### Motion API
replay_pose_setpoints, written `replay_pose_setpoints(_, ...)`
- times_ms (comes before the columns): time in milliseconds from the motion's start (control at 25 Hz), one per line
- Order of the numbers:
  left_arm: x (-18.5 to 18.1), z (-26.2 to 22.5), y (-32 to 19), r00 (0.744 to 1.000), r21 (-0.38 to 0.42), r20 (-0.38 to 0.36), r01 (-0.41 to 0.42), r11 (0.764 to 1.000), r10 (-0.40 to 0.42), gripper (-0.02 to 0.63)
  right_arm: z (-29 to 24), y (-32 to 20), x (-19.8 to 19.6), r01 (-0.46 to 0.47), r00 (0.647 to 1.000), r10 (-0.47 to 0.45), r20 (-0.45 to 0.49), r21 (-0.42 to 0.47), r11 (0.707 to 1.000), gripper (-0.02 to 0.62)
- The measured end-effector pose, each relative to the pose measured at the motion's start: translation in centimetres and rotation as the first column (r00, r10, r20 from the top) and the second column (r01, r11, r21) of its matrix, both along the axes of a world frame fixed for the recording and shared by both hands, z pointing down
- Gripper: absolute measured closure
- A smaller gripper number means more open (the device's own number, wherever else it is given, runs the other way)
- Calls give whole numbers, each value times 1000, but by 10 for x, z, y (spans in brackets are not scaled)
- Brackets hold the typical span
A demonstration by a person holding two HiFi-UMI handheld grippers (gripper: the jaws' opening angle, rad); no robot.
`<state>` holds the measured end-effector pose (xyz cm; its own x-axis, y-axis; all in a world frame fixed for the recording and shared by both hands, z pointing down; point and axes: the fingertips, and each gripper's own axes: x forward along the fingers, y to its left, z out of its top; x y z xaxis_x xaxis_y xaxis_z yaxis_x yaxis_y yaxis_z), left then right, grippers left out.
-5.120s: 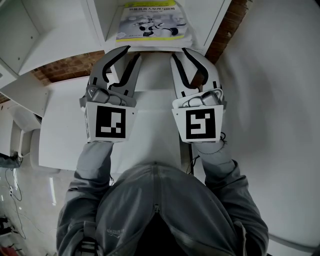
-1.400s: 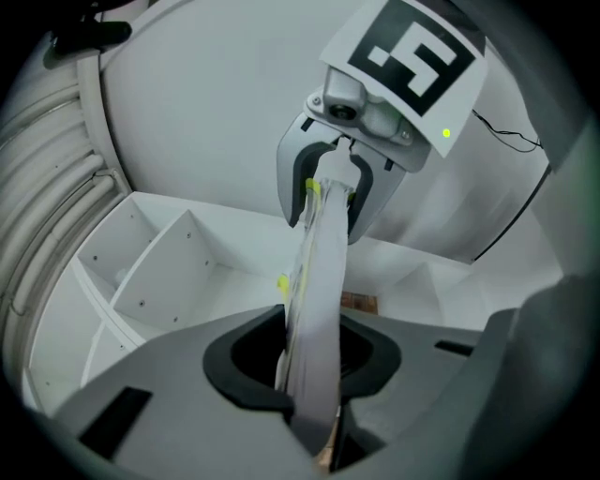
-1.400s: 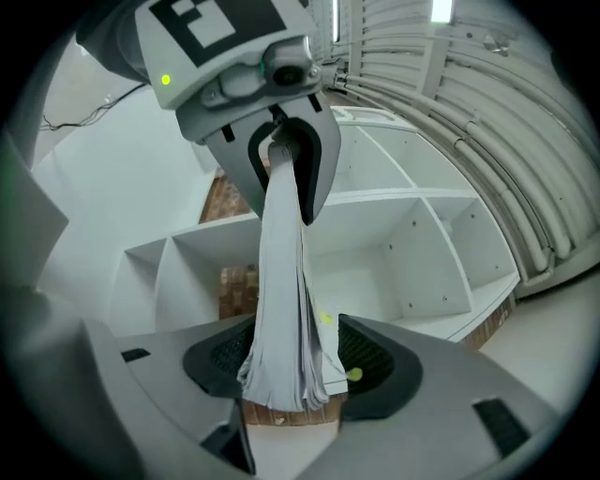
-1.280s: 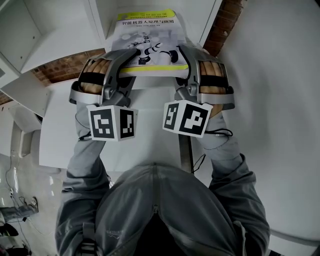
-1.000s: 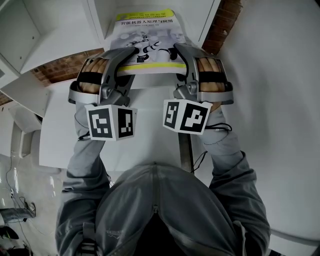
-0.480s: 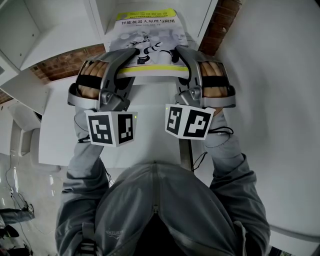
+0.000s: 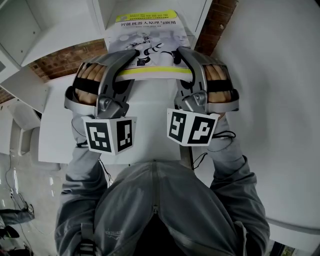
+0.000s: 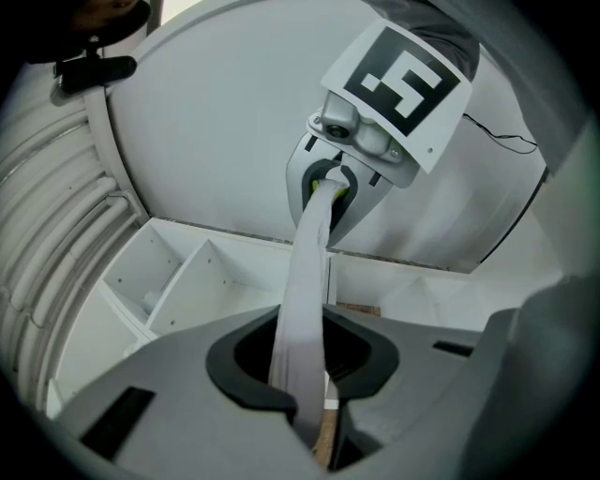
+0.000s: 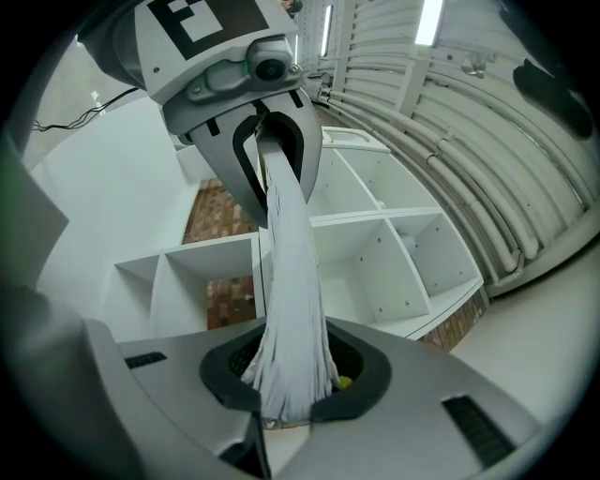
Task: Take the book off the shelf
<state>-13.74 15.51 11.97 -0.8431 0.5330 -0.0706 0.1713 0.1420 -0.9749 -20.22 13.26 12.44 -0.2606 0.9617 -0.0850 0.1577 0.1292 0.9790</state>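
The book point(image 7: 146, 42) projects from the shelf point(image 7: 97, 12) compartment. The left hand-held gripper point(image 7: 129, 54) is closing on its near left corner, and the right hand-held gripper point(image 7: 185, 54) is clamped on the near right corner. In the head view, both lower jaws are hidden beneath the cover. Whether the book rests on the shelf board cannot be determined.
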Motion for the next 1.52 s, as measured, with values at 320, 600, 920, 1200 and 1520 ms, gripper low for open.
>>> replay_pose_setpoints(320, 5, -6, -6, 1000, -6, 7, -1, 1000, 1, 529, -7, -5, 5, 9, 1000, -9, -12, -7, 1000, 512)
replay_pose_setpoints(600, 10, -18, -19, 1000, -3, 16, -17, 1000, 17, 529, -20, -18, 11, 11, 1000, -12, -28, -22, 1000, 512)
replay_pose_setpoints(920, 16, -25, -27, 999, -2, 34, -26, 1000, 26, 528, -31, -28, 16, 28, 999, -29, -20, -58, 998, 512)
replay_pose_setpoints(1200, 22, -35, -38, 999, -15, 36, -4, 1000, 5, 526, -41, -36, 22, 59, 998, -61, -21, -81, 995, 512)
replay_pose_setpoints(1520, 33, -31, -33, 998, 1, 27, 50, 999, -50, 522, -40, -26, 33, 131, 991, -134, -28, -98, 987, 512)
